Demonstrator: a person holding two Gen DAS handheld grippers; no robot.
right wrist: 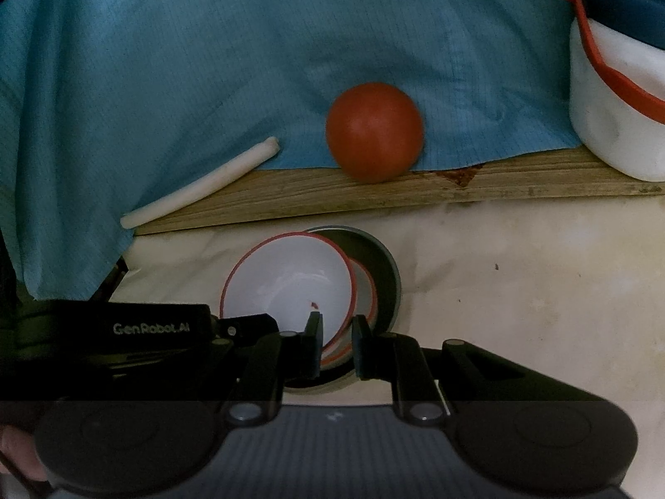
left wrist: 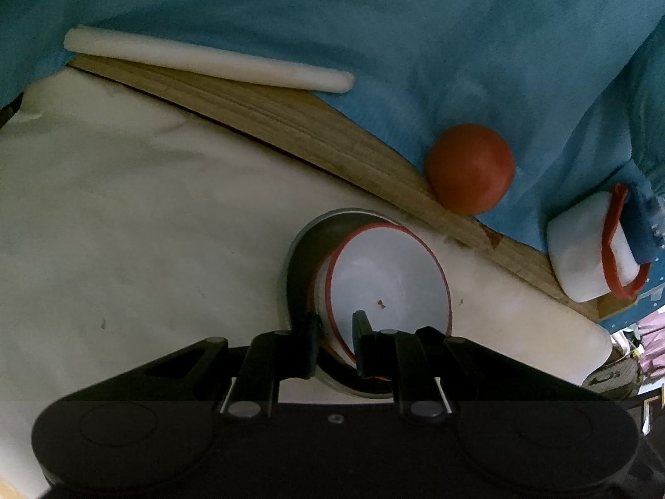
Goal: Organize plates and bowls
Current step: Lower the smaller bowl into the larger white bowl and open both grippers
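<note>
Both your grippers tilt downward over the pale surface, meeting at one stack of dishes from opposite sides. Your left gripper has its jaws clamped on the near rim of the red-rimmed white bowl, one pad outside the wall and one inside. Your right gripper pinches the same bowl at its rim in the same way, and the left gripper's body shows at the left of that view. The bowl sits tipped inside a second red-rimmed bowl, and both rest in a dark grey dish on the surface; whether the top bowl is lifted clear of the one beneath is hard to tell in this dim light.

The left gripper's side reads "Gen.Robot.AI" in white. Part of your hand shows at the lower left edge of the right wrist view.
</note>
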